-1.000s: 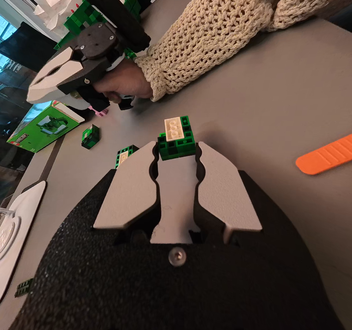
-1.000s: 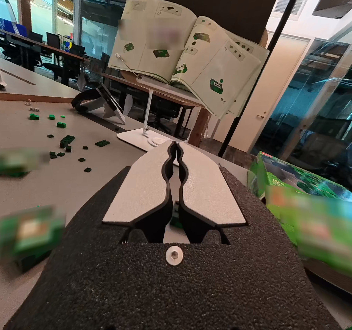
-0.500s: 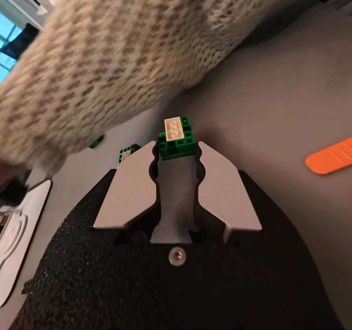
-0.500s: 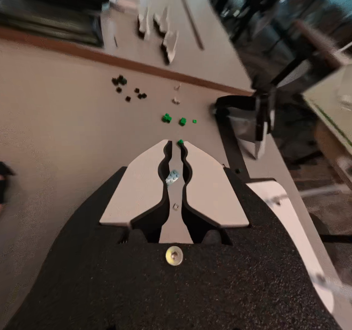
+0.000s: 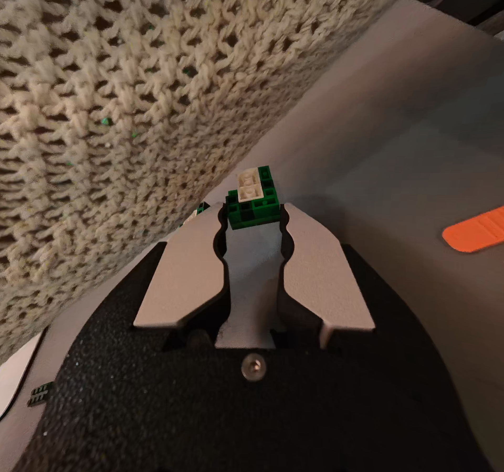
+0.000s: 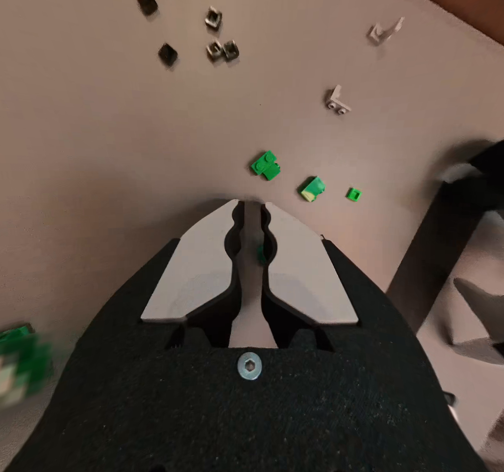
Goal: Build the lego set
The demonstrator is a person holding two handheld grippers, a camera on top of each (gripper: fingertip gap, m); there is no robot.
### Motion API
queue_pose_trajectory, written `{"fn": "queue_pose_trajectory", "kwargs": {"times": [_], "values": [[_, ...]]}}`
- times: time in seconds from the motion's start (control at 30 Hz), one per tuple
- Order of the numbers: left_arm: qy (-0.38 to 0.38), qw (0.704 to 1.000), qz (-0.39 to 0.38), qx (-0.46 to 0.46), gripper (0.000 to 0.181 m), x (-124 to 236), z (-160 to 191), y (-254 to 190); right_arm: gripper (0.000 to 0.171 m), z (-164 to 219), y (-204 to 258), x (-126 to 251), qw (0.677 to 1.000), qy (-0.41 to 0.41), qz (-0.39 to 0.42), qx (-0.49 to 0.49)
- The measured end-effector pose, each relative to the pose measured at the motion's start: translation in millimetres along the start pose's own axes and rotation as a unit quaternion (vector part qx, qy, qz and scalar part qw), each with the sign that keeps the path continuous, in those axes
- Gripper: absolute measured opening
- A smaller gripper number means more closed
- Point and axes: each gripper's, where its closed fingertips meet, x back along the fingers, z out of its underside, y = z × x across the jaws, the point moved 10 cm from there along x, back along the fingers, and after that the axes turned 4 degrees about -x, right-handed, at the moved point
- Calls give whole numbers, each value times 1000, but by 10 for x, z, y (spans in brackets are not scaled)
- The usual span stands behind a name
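In the left wrist view my left gripper [image 5: 253, 208] is shut on a small green lego block [image 5: 256, 213] with a white plate [image 5: 249, 187] on top, resting on the grey table. A knitted cream sleeve [image 5: 122, 104] crosses close above it and hides the right gripper there. In the right wrist view my right gripper [image 6: 252, 203] hangs over the table with its jaws a narrow gap apart and nothing between the tips. A small green piece [image 6: 261, 254] shows through the gap, low against the right finger. Loose green plates [image 6: 266, 166] lie just beyond the tips.
An orange flat tool [image 5: 474, 232] lies right of the left gripper. A second green-white block [image 5: 201, 208] peeks out from under the sleeve. Ahead of the right gripper lie a green piece [image 6: 312, 189], a tiny green square [image 6: 354, 194], grey brackets [image 6: 336, 101] and dark pieces [image 6: 218, 50]. A black stand [image 6: 436, 227] is at right. Tip to tip, the grippers are about 35 centimeters apart. From my right tips it is roughly 7 centimeters to the tiny green square [image 6: 354, 194]; from my left, 40 centimeters.
The right gripper swung from facing the instruction booklet down to the scattered pieces and opened slightly. The sleeve moved across the left view. The left gripper kept its hold on the green block.
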Motion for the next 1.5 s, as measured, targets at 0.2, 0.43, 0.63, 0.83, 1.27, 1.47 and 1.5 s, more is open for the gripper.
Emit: {"fn": "queue_pose_trajectory", "kwargs": {"times": [0.2, 0.43, 0.63, 0.83, 1.27, 1.47, 1.5], "values": [[-3, 1000, 0, 4, 36, 2, 2, 8, 13, -203, -102, -66, 999, 20, 5, 35], [-1, 1000, 4, 3, 36, -7, 2, 3, 21, -328, -140, -131, 993, 72, -8, 96], [-4, 1000, 2, 6, 36, 3, 4, 8, 12, -311, -77, -68, 989, 80, 23, 120], [-3, 1000, 4, 8, 36, 0, 5, 8, 12, -36, 485, 619, 989, -11, 98, 112], [54, 996, 64, 25, 36, -93, 0, -54, 12, 1635, 2986, 1997, 920, -203, 285, -176], [86, 991, 84, 58, 36, -99, 32, -38, 12, 1981, 3483, 1521, 894, -252, 255, -270], [90, 990, 85, 65, 36, -97, 40, -32, 12, 2018, 3500, 1456, 892, -258, 247, -279]]}}
